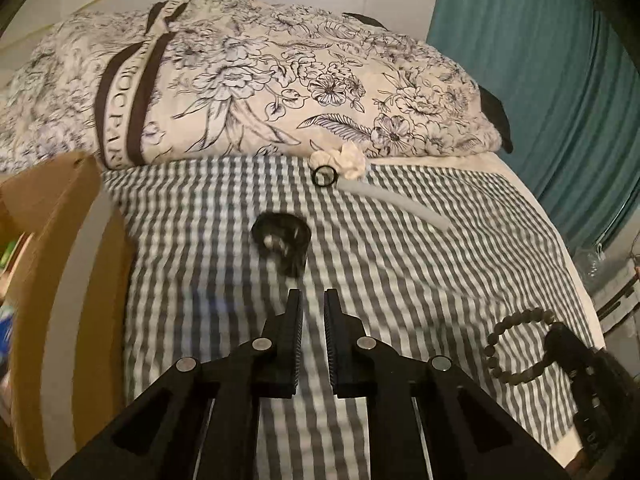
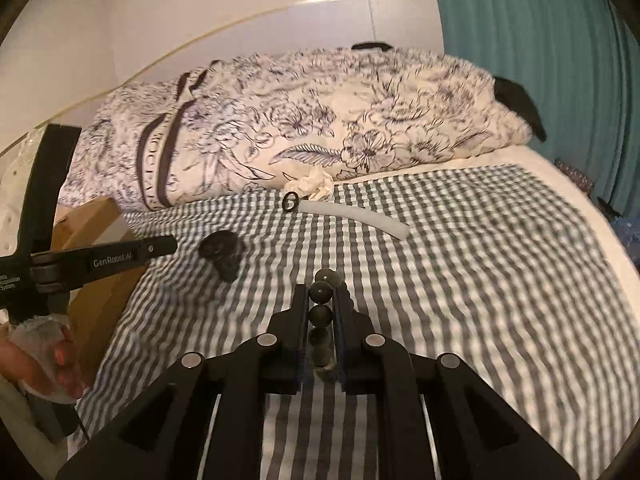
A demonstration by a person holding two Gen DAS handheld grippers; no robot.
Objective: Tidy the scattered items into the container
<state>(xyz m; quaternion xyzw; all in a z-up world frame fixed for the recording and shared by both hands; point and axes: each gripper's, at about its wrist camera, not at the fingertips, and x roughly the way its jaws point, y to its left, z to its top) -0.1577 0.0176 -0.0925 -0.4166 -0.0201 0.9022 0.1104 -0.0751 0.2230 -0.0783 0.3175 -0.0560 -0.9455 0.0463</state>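
A dark bead bracelet [image 2: 321,292] is clamped between the pads of my right gripper [image 2: 320,294], which is shut on it above the checked bedsheet [image 2: 480,280]. In the left wrist view the bracelet [image 1: 516,344] hangs as a loop from the right gripper [image 1: 554,344]. My left gripper [image 1: 313,296] is shut with nothing between its fingers, beside the cardboard box [image 1: 60,240]. On the sheet lie a crumpled black item [image 1: 282,240], a small black ring [image 1: 324,176], a white tube [image 1: 394,206] and a white scrunched cloth piece [image 1: 340,162].
A floral duvet [image 1: 260,80] is heaped at the far end of the bed. A teal curtain [image 1: 540,80] hangs on the right. The box [image 2: 96,248] stands at the bed's left side, behind the left gripper [image 2: 172,245] and a person's hand [image 2: 48,356].
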